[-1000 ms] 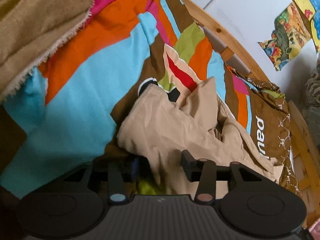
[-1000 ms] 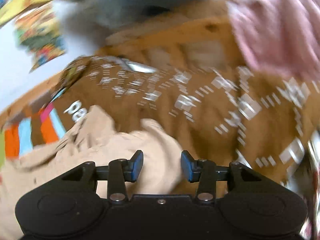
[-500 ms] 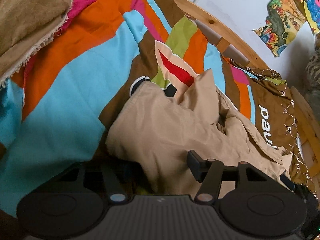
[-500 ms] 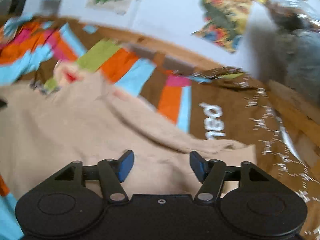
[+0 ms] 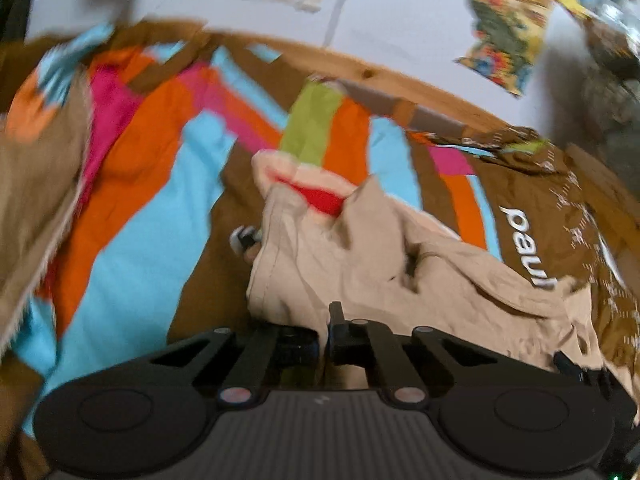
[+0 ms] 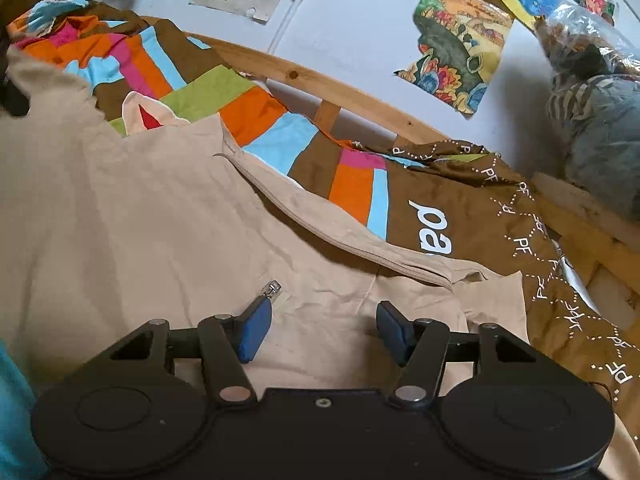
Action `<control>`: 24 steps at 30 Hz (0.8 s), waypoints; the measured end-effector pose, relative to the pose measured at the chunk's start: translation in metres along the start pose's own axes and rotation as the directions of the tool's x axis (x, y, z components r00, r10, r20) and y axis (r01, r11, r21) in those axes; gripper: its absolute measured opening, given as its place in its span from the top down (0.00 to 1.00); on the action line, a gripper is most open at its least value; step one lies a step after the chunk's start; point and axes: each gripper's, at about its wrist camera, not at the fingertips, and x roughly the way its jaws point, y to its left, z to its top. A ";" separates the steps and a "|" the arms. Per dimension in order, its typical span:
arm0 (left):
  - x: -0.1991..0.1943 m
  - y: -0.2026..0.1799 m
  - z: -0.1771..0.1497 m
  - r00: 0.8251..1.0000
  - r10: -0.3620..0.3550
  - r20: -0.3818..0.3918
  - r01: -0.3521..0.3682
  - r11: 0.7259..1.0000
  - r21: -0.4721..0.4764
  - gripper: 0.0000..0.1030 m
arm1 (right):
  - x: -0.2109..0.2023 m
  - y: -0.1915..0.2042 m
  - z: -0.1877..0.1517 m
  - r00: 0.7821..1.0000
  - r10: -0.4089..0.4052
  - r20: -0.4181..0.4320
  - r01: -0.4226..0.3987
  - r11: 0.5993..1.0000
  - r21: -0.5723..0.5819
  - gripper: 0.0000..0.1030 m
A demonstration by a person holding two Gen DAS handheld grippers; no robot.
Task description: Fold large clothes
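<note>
One beige garment (image 6: 168,216), trousers by the look of the zip pull (image 6: 273,289) and waistband seam, lies rumpled across the striped bedspread (image 5: 132,208), between the wooden bed rail (image 6: 304,76) and you. Your left gripper (image 5: 323,336) has just snapped closed, and beige cloth bunches right at its pads, so it looks clenched on the near edge of the garment, though the blur hides how much fabric is caught. Your right gripper (image 6: 320,330) hovers with its jaws apart over the cloth near the zip, gripping nothing; its jaws have been easing slightly inward. To do this step well, bring the right fingers (image 6: 253,332) down onto a matching edge before you lift, so both corners rise together. Take a single layer at the hem or waistband instead of a loose fold, or the cloth will twist. Pull it taut between your hands, keep it clear of the brown printed sheet (image 6: 532,248) at the right, then lay it flat.
</note>
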 end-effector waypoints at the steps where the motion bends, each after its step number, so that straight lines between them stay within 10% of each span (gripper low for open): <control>1: -0.003 -0.009 0.002 1.000 0.010 0.011 -0.011 0.999 0.049 0.96 | 0.000 0.000 0.000 1.000 0.000 0.002 0.000 1.000 0.000 0.42; 9: -0.026 -0.063 0.012 0.991 -0.092 0.094 0.068 0.972 0.226 0.98 | 0.001 -0.006 -0.001 1.000 0.017 0.005 -0.018 0.999 0.036 0.42; 18: -0.031 -0.154 0.048 0.920 -0.393 0.007 0.371 0.874 0.313 0.99 | -0.024 -0.086 0.020 0.996 0.087 0.036 -0.093 0.902 0.420 0.46; 20: -0.029 -0.183 0.046 0.898 -0.438 -0.033 0.421 0.836 0.351 0.99 | -0.039 -0.128 0.028 0.990 0.133 0.047 -0.135 0.805 0.578 0.46; 24: -0.028 -0.242 0.024 0.845 -0.523 -0.114 0.512 0.727 0.457 0.99 | -0.076 -0.208 0.007 0.939 0.274 0.210 -0.316 0.438 0.842 0.44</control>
